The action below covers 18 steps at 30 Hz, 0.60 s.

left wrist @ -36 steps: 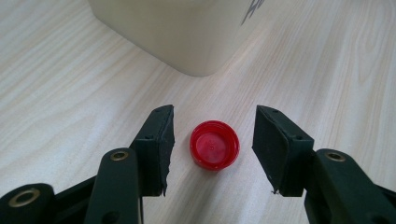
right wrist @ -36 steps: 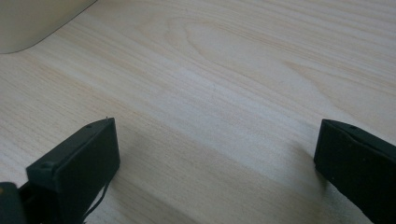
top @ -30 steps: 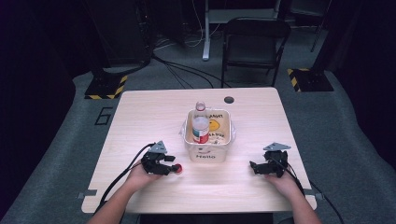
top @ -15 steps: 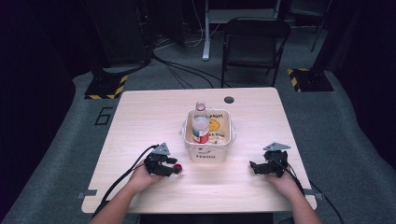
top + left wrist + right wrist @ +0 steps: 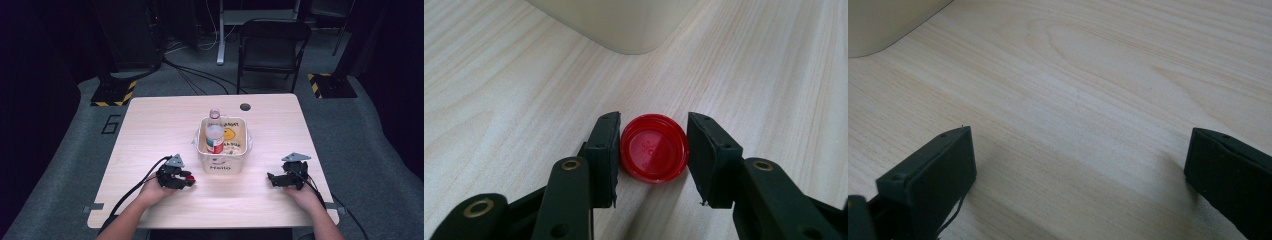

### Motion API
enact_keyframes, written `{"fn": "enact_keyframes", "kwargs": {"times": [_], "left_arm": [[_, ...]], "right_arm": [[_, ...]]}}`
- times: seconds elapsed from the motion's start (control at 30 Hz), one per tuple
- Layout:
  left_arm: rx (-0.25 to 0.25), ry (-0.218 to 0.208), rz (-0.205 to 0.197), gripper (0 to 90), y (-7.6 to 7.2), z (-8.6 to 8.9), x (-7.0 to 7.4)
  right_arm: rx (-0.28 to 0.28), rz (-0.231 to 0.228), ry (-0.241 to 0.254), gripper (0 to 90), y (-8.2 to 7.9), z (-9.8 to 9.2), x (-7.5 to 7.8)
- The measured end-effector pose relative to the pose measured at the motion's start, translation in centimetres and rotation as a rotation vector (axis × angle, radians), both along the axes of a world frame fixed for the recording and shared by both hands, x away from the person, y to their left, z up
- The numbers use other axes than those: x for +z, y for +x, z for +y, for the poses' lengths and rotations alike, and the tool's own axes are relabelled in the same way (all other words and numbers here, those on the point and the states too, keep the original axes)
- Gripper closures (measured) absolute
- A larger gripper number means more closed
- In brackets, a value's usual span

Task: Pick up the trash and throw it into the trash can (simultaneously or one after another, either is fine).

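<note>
Left gripper, low over the table: its fingers have just been closing and now clamp a red bottle cap lying open side up, just in front of the white bin. Right gripper: fingers spread wide over bare wood, holding nothing.

Left claw has just been closing, jaws now narrow; right claw rests low, jaws wide apart

Cap betw left claw jaws on table, tub behind, bottle in tub
</note>
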<state>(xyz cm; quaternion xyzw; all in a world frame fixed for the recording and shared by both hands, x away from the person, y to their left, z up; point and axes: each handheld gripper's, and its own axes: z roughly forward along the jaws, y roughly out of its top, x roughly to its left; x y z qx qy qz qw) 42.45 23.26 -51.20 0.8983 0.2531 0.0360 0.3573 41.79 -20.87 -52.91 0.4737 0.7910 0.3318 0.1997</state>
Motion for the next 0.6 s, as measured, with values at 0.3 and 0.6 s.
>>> {"fn": "enact_keyframes", "kwargs": {"times": [0.3,0.6], "left_arm": [[-0.004,-0.006,0.003,58.3,-0.05,0.38,0.51],[-0.014,0.007,-0.002,58.4,-0.11,0.53,0.77]], "right_arm": [[0.001,0.0,-0.001,0.0,0.01,-0.01,0.0],[0.0,0.001,0.0,0.0,0.0,0.0,0.0]]}}
